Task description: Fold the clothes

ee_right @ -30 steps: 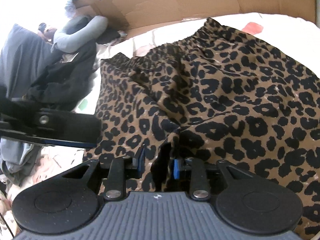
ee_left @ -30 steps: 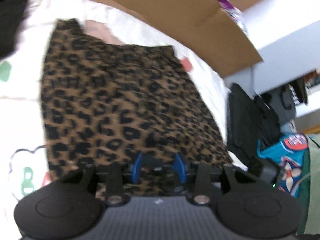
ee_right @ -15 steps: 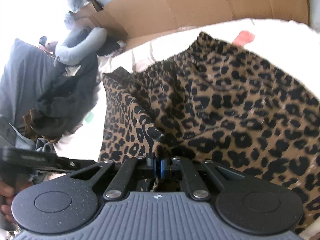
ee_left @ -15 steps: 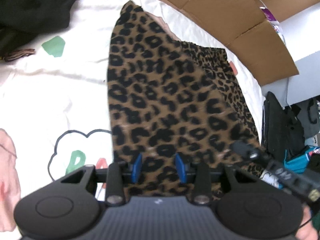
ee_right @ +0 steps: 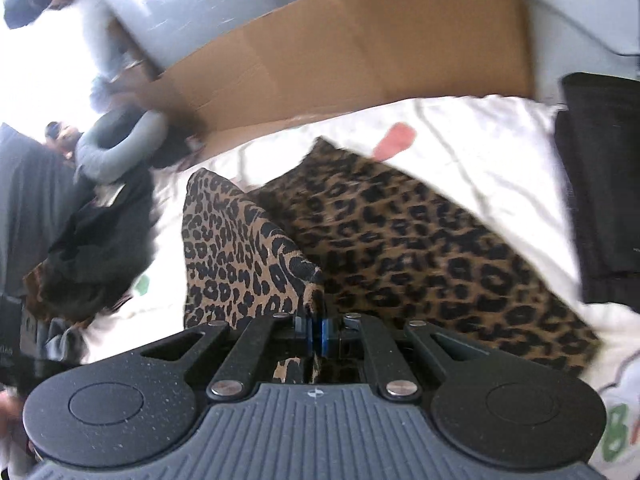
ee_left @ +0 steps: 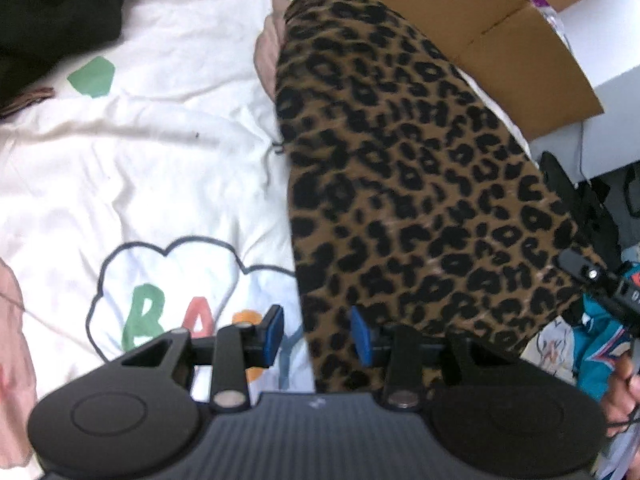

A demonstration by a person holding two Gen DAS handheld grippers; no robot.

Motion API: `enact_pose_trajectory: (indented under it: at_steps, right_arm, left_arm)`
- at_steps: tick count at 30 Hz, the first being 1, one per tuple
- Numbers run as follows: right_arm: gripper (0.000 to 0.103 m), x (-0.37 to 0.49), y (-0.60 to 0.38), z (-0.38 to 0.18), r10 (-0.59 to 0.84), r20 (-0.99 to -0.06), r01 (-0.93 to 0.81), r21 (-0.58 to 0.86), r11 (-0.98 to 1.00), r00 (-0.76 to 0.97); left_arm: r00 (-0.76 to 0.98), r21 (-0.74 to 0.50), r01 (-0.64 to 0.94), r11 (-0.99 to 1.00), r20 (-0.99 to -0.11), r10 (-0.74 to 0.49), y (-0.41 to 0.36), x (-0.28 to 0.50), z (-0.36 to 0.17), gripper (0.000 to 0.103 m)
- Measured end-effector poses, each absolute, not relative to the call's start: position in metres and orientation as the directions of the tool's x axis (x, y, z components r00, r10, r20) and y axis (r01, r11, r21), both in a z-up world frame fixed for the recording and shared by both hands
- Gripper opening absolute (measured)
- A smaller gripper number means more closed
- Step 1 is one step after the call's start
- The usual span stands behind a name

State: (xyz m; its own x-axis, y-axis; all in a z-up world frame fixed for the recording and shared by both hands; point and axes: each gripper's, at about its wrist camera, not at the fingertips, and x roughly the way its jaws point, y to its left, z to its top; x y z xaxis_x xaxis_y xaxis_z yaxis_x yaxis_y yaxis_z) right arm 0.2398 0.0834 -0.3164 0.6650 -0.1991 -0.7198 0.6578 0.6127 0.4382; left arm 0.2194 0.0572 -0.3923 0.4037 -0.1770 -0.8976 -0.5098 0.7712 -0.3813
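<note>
Leopard-print garment (ee_left: 420, 184) lies on white printed bedsheet (ee_left: 132, 168), running from 12 o'clock down to 5 o'clock in the left wrist view. Left gripper (ee_left: 316, 338) hovers at 6 o'clock with blue pads apart; the garment's left edge sits between them, pads not pressing. Right wrist view: right gripper (ee_right: 315, 334) at 6 o'clock is clamped together on a garment corner, lifting a flap at 9 o'clock. Cardboard (ee_right: 360, 60) stands at 12 o'clock, dark clothes pile (ee_right: 92, 248) at 9 o'clock.
</note>
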Motion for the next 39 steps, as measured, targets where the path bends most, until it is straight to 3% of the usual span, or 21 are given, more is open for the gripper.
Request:
enact_pose_trajectory:
  at_steps: [13,23,30,34,39]
  right_arm:
    - [0.002,0.178,0.056,-0.332,-0.320,-0.752,0.787,0.406,0.464,0.577]
    - [0.002,0.143,0.031,-0.373,-0.354,-0.787,0.858,0.413,0.307,0.506]
    - [0.011,0.129,0.027,-0.395,-0.343,-0.815,0.883,0.405,0.238,0.467]
    - [0.011,0.126,0.025,-0.397,-0.353,-0.806,0.878,0.412,0.242,0.475]
    - [0.004,0.122,0.024,-0.397,-0.364,-0.797,0.875,0.418,0.243,0.482]
  left_arm:
    - [0.369,-0.394,-0.417,0.819,-0.897,-0.243,0.030,0.215,-0.400,0.038]
    - [0.329,-0.378,-0.347,0.858,-0.906,-0.266,0.059,0.191,-0.409,0.038]
    - [0.316,-0.366,-0.339,0.867,-0.912,-0.261,0.075,0.178,-0.413,0.038]
    - [0.300,-0.349,-0.332,0.876,-0.920,-0.253,0.085,0.170,-0.411,0.038]
    - [0.293,-0.338,-0.315,0.887,-0.923,-0.248,0.090,0.157,-0.402,0.038]
